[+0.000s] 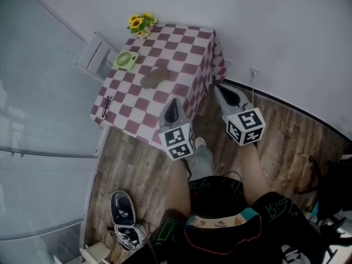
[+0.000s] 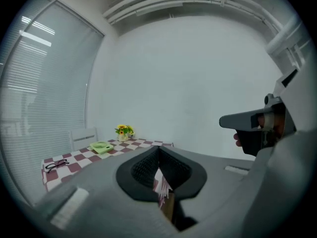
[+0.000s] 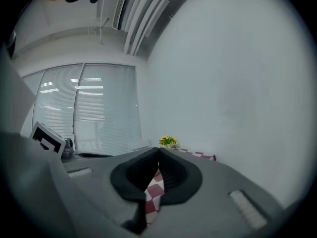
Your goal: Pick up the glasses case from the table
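The glasses case point(image 1: 154, 77), a brownish oval, lies near the middle of the table with the red-and-white checkered cloth point(image 1: 184, 48). Both grippers hover at the table's near edge, short of the case. My left gripper point(image 1: 174, 104) is over the near edge of the cloth, its jaws shut on nothing; in its own view the left gripper point(image 2: 158, 150) hides the case. My right gripper point(image 1: 223, 89) is beside the table's near right corner, shut and empty, and in the right gripper view the gripper point(image 3: 158, 152) blocks most of the table.
On the table are a green round object point(image 1: 126, 59), a small pot of sunflowers point(image 1: 142, 23) and a pair of glasses point(image 1: 106, 108) at the left edge. A white chair point(image 1: 96, 54) stands behind the table. Shoes point(image 1: 122, 208) lie on the wooden floor.
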A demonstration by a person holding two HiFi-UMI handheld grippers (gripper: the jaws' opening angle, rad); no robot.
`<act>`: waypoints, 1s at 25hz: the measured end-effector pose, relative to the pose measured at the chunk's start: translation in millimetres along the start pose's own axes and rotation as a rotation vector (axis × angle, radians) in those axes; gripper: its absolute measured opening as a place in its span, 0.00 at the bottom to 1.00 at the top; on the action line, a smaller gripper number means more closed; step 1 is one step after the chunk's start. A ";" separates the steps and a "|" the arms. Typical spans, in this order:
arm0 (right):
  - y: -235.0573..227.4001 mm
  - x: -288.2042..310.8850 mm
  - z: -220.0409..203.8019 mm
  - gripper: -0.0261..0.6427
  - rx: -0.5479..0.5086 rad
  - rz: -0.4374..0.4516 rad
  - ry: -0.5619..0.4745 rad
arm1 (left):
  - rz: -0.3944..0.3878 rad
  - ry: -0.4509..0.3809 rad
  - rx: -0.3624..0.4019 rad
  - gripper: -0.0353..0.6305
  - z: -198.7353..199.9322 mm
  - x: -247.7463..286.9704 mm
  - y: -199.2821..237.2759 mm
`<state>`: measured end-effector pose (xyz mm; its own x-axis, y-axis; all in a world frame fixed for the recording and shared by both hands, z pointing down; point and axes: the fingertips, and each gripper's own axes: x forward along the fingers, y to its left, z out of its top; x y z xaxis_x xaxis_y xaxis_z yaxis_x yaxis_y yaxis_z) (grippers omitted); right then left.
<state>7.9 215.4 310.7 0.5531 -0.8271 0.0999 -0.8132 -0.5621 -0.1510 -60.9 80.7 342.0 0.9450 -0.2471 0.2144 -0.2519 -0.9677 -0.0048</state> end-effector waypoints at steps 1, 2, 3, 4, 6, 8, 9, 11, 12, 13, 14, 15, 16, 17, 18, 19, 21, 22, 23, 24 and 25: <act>-5.0 7.8 -3.3 0.05 0.003 0.001 0.009 | -0.007 0.004 -0.019 0.06 -1.7 11.3 1.1; -11.8 15.1 -7.2 0.05 0.011 -0.003 0.020 | -0.011 0.006 -0.043 0.06 -3.5 21.9 3.4; -20.0 22.0 -11.4 0.05 0.022 -0.012 0.031 | -0.011 0.011 -0.062 0.06 -5.7 31.8 6.3; -28.9 28.7 -15.7 0.05 0.034 -0.023 0.042 | -0.009 0.021 -0.070 0.06 -8.6 41.1 9.4; -45.9 41.9 -24.4 0.05 0.058 -0.049 0.061 | -0.004 0.050 -0.059 0.06 -16.9 58.4 15.9; -57.6 56.3 -32.5 0.05 0.077 -0.068 0.081 | 0.003 0.081 -0.059 0.06 -26.3 73.9 25.2; -60.9 64.8 -35.3 0.05 0.083 -0.070 0.090 | 0.010 0.094 -0.066 0.06 -30.0 81.5 31.1; -64.7 83.3 -39.4 0.05 0.093 -0.068 0.103 | 0.020 0.114 -0.077 0.06 -35.5 96.9 42.1; -66.4 92.1 -41.7 0.05 0.098 -0.066 0.109 | 0.021 0.124 -0.079 0.06 -38.4 104.3 45.9; -67.9 100.4 -44.3 0.05 0.102 -0.064 0.117 | 0.022 0.135 -0.082 0.06 -41.6 111.2 48.9; -68.9 108.7 -47.1 0.05 0.105 -0.060 0.125 | 0.023 0.144 -0.086 0.06 -44.6 117.6 52.2; -69.2 117.6 -49.4 0.05 0.106 -0.055 0.133 | 0.027 0.151 -0.090 0.06 -46.9 124.0 56.5; -69.0 127.1 -51.1 0.05 0.106 -0.048 0.139 | 0.032 0.156 -0.092 0.06 -48.6 130.4 62.0; -68.4 136.6 -52.1 0.05 0.106 -0.042 0.144 | 0.039 0.161 -0.093 0.06 -49.9 136.5 68.2; -67.7 146.0 -52.8 0.05 0.105 -0.035 0.149 | 0.047 0.166 -0.094 0.06 -51.0 142.1 74.9; -67.0 155.4 -53.0 0.04 0.103 -0.028 0.153 | 0.056 0.169 -0.094 0.06 -51.6 147.3 82.0; -65.6 175.5 -51.0 0.05 0.093 -0.013 0.161 | 0.078 0.169 -0.100 0.06 -50.9 157.5 98.1; -64.8 185.9 -48.5 0.05 0.086 -0.004 0.164 | 0.091 0.167 -0.107 0.06 -49.6 162.5 106.6; -63.8 195.8 -45.2 0.05 0.076 0.005 0.165 | 0.105 0.163 -0.115 0.06 -47.7 167.3 115.0; -62.6 205.0 -41.3 0.05 0.066 0.015 0.165 | 0.119 0.158 -0.124 0.06 -45.4 171.8 122.8; -61.3 213.4 -37.3 0.05 0.056 0.023 0.164 | 0.131 0.153 -0.130 0.06 -42.9 176.1 130.2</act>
<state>169.0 73.3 377.9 0.4935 -0.8316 0.2546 -0.8116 -0.5456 -0.2088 63.8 -86.6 421.1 0.8624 -0.3502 0.3656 -0.4045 -0.9109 0.0817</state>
